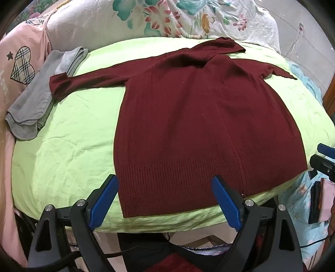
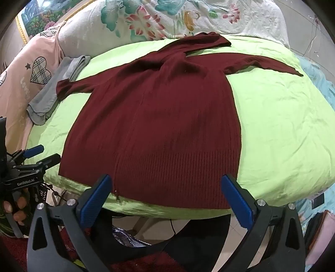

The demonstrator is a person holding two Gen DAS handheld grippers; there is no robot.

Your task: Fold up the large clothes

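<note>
A dark red knitted sweater lies spread flat on a lime green sheet, both sleeves out to the sides and its ribbed hem toward me. My left gripper hovers open above the hem's left part, blue pads wide apart, nothing between them. Over the hem's right part my right gripper is open too, touching nothing. In the right wrist view the left gripper shows at the left edge, held by a hand. The right gripper's tip peeks in at the left view's right edge.
A folded grey garment lies at the sheet's left edge, under the sweater's left cuff. A pink quilt with plaid hearts and a floral blanket lie behind. The bed's front edge drops to the floor below the grippers.
</note>
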